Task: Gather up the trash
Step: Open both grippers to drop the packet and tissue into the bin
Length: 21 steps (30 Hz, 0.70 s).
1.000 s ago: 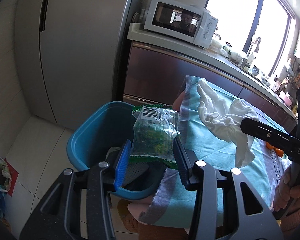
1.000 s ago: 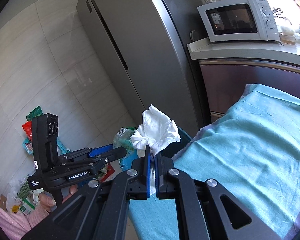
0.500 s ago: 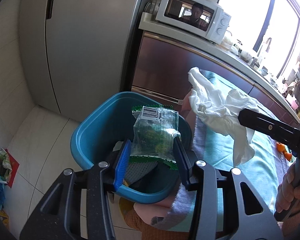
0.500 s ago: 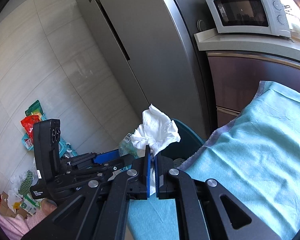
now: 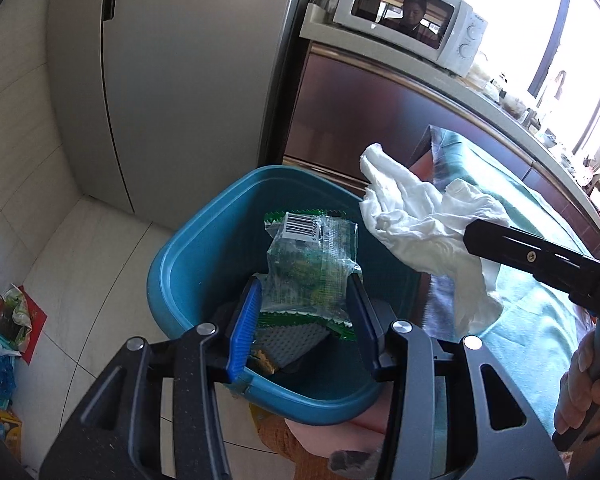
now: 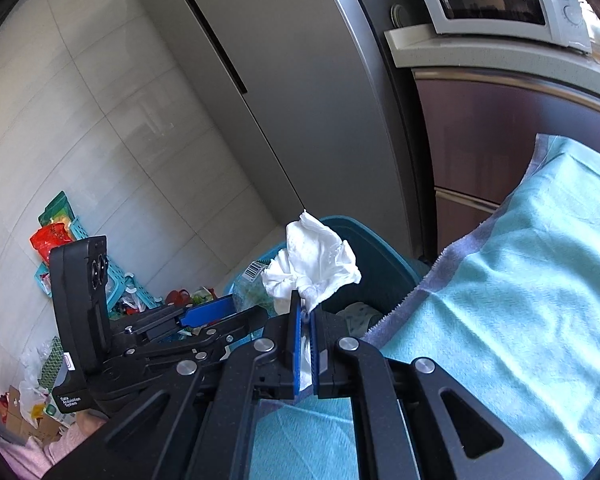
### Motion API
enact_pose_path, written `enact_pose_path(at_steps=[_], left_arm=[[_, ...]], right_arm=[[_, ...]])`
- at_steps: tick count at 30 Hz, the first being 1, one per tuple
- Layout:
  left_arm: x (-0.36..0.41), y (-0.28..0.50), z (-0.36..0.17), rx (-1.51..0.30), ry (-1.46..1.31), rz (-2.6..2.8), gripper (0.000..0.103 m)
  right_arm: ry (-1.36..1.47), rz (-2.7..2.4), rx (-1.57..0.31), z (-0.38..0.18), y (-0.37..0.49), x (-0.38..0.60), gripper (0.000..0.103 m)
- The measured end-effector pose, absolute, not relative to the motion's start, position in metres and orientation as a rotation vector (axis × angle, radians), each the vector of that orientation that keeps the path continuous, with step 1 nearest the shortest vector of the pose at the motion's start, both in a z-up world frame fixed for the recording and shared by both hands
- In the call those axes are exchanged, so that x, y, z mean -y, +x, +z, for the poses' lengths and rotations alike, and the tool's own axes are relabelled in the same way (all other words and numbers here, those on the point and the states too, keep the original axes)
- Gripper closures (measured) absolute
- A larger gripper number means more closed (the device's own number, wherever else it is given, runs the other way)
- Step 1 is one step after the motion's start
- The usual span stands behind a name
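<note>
My left gripper (image 5: 306,304) is shut on a clear green snack wrapper (image 5: 310,264) with a barcode, held over the open blue trash bin (image 5: 188,248). My right gripper (image 6: 306,312) is shut on a crumpled white tissue (image 6: 312,264), held at the bin's (image 6: 384,256) near rim beside the table edge. The tissue (image 5: 424,228) also shows in the left wrist view, right of the wrapper. The bin holds some dark trash at its bottom.
A teal cloth (image 6: 520,300) covers the table to the right. A grey fridge (image 5: 188,72) and a counter with a white microwave (image 5: 412,20) stand behind the bin. Loose packets and a teal basket (image 6: 76,248) lie on the tiled floor at left.
Both grippers have moved left, off the table toward the bin. The wrapper now hangs over the bin's inside and the tissue has come to its rim.
</note>
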State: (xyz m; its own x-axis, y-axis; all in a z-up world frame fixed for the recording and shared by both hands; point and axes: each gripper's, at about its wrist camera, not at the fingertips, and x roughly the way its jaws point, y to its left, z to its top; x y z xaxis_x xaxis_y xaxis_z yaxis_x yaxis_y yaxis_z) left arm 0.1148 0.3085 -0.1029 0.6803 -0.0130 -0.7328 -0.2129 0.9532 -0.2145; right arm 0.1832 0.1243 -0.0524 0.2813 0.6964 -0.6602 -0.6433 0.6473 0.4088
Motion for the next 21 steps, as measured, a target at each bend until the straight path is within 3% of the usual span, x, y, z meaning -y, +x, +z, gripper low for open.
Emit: enact_pose_path(at_steps=[21], left_arm=[[-0.318,0.131,-0.132,-0.871,-0.316,0.166,0.053]], right_arm=[[0.098,0.876,-0.976,-0.071,0.195,-0.129,0.087]])
